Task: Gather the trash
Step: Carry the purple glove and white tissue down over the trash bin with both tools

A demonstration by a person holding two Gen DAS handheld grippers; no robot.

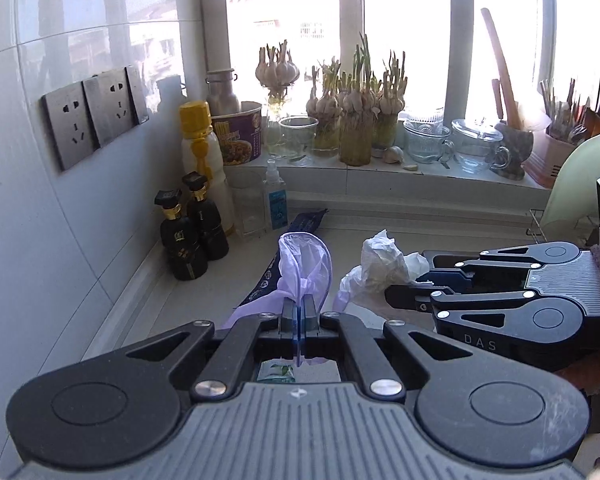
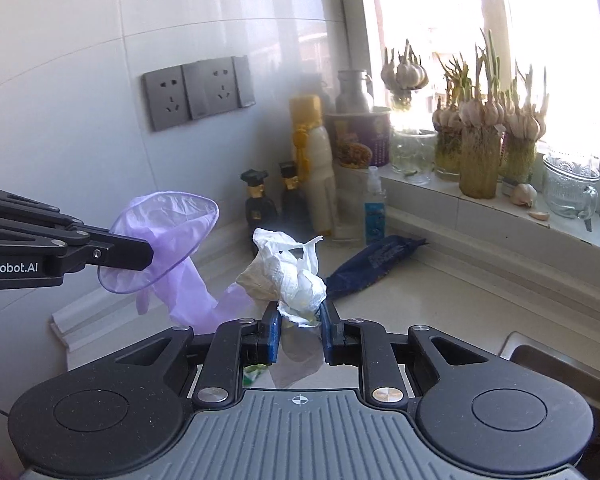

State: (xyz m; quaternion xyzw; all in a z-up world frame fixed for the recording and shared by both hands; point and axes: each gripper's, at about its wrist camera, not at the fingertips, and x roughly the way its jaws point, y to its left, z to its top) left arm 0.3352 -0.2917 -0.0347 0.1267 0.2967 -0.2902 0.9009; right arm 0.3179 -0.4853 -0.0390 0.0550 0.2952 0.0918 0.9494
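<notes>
- In the left wrist view, the lower part of the purple glove (image 1: 305,268) drops behind the left gripper (image 1: 299,312) body, so its fingers are hidden; only the rolled cuff ring and a fold show above the tips.
- Through the gap in that gripper's frame, at bottom centre, a scrap of green-and-white packaging (image 1: 277,373) shows, too cut off to identify.
- At the right edge of the same view, the right gripper (image 1: 410,286) is cropped, and its fingertips are partly buried in the crumpled white tissue (image 1: 380,266).
- The window in both views is blown out white; nothing outside can be made out.
- In the right wrist view, the far bottles are soft and blurred, labels unreadable.
- The left gripper is clenched on the purple glove, pinching thin film between closed tips; the glove hangs off the counter (image 1: 440,236), just left of centre frame.
- In the right wrist view the glove (image 2: 168,240) dangles from the left gripper (image 2: 150,256) at mid-left, cuff open like a disc.
- The right gripper (image 2: 300,316) grasps the tissue (image 2: 288,276) wad, which bulges above the blue pads at centre frame, clear of the counter.
- A dark blue wrapper (image 2: 374,262) lies flat on the counter beyond the tissue, well apart from both grippers.
</notes>
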